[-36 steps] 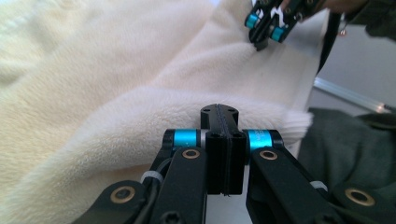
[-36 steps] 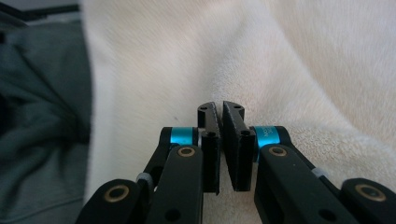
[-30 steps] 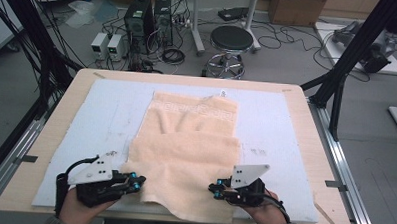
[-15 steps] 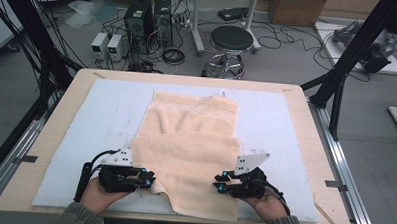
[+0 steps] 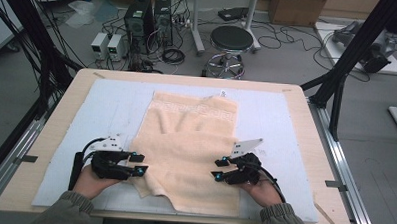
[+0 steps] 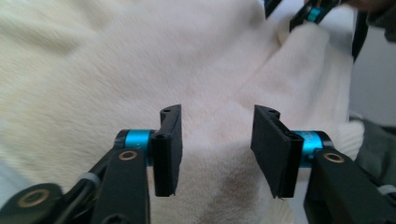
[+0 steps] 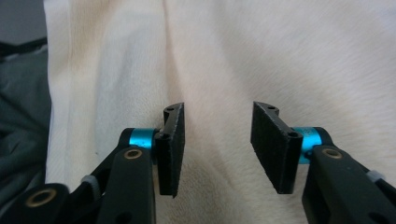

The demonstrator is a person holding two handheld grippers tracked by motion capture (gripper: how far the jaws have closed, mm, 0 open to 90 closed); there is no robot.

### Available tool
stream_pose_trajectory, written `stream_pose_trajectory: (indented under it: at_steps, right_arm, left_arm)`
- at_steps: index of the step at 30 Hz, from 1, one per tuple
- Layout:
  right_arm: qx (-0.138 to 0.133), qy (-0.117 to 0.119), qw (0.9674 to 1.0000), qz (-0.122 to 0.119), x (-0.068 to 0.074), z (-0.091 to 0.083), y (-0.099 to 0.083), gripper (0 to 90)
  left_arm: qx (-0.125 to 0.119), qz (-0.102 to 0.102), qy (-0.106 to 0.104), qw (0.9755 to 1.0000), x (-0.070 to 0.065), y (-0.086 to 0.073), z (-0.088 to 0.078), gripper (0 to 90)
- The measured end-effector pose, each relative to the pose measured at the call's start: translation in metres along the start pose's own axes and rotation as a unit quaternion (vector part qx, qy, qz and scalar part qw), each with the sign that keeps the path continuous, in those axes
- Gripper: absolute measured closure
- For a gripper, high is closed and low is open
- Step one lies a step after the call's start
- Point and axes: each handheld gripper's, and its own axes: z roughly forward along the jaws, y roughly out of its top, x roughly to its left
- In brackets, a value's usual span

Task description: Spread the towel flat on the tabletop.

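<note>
A cream towel (image 5: 191, 122) lies lengthwise on a pale blue mat (image 5: 111, 109), with a crease across its middle and a rumpled near-left corner. My left gripper (image 5: 140, 164) rests low at the towel's near-left edge and points right. Its jaws have just been opening and now stand open over the pile (image 6: 140, 56), pressing on nothing. My right gripper (image 5: 218, 169) sits over the towel's near-right part and points left. Its jaws have also just been opening and are open above the cloth (image 7: 280, 46). In the left gripper view, the left gripper (image 6: 215, 149) faces the right gripper (image 6: 299, 11) across the towel. The right gripper (image 7: 217, 149) has towel beyond its pads.
The mat covers a wooden table (image 5: 50, 137) whose front edge is near my sleeves. Black frame posts (image 5: 338, 72) flank the table. A stool (image 5: 231, 40) and electronics boxes (image 5: 145, 15) stand on the floor beyond the far edge.
Both grippers moved away from the table's front edge and sank onto the towel. Their jaws went from shut to open, and the towel's near end now lies loose on the mat.
</note>
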Motion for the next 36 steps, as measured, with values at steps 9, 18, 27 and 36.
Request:
stream_pose_trajectory:
  at_steps: [9, 18, 27, 36]
  right_arm:
    - [0.033, 0.016, 0.9993, -0.007, 0.002, 0.013, -0.006, 67.1]
    - [0.021, 0.033, 0.9992, -0.004, 0.007, 0.012, -0.011, 85.7]
    - [-0.007, 0.032, 0.9995, -0.005, 0.017, -0.003, -0.011, 85.9]
    - [-0.040, 0.030, 0.9981, -0.036, 0.056, -0.031, -0.008, 85.9]
  left_arm:
    - [0.055, 0.004, -0.020, 0.9983, 0.001, -0.012, 0.017, 57.6]
    - [0.050, 0.012, -0.004, 0.9987, -0.006, -0.013, 0.013, 79.4]
    - [0.028, 0.028, -0.007, 0.9992, -0.024, -0.012, -0.002, 81.4]
    - [0.003, 0.048, -0.016, 0.9987, -0.060, -0.020, -0.033, 81.6]
